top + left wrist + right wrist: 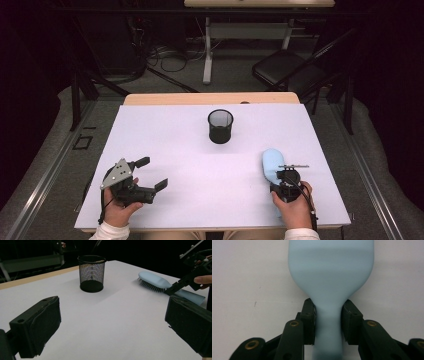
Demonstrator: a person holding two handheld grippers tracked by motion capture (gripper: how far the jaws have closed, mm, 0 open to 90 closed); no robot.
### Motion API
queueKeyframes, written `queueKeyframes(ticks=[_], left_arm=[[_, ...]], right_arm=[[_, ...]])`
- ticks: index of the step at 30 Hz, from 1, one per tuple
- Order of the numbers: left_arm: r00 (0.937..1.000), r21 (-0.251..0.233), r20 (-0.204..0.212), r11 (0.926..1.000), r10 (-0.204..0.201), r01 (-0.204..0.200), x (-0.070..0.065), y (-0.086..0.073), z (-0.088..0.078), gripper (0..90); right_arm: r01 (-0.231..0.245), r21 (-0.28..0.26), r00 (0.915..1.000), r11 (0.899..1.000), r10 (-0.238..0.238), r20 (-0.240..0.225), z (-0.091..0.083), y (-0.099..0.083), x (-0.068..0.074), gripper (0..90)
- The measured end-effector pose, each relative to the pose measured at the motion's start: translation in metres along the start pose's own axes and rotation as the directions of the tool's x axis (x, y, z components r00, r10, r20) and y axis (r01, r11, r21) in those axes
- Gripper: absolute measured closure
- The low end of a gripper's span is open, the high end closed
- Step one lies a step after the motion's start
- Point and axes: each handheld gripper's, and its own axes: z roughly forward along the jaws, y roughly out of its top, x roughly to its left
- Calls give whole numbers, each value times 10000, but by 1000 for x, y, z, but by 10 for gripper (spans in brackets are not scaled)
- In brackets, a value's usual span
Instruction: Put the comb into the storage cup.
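Note:
A light blue hairbrush (271, 162) lies bristles down on the white table top (200, 150), at the right near the front. My right gripper (280, 176) reaches over its handle from the near side. In the right gripper view both pads (310, 320) sit against the narrow neck of the hairbrush (330, 270), so the right gripper (328, 320) is shut on it. My left gripper (151, 173) is held at the front left, jaws wide open with nothing between them. In the left gripper view the hairbrush (153, 280) and the right gripper (175, 288) show across the table.
A black wire-mesh cup (220, 126) stands upright at the middle back of the table, seen as the mesh cup (91, 272) from the left gripper. Beyond the table's far edge are a folding chair (285, 67), desk legs and cables on the floor.

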Motion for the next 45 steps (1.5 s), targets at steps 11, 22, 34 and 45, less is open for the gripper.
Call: queueKeyframes(ticks=[11, 22, 34, 45], left_arm=[[10000, -2, -27, 10000, 5, -5, 1, 0, 0, 5], [10000, -3, -79, 10000, -4, 4, 1, 0, 0, 5], [9999, 10, -140, 10000, -28, 28, 1, -1, 0, 5], [9999, 12, -143, 10000, -21, 22, 2, -1, 0, 5]], right_arm=[[112, -150, 9999, 9998, -110, 79, 0, -2, 0, 687], [100, -285, 9999, 9995, -101, -14, -1, -4, 0, 690], [237, -430, 9993, 9988, -249, -278, -1, -6, -1, 691], [550, -1160, 9971, 9917, -607, -463, -8, -7, -2, 691]])
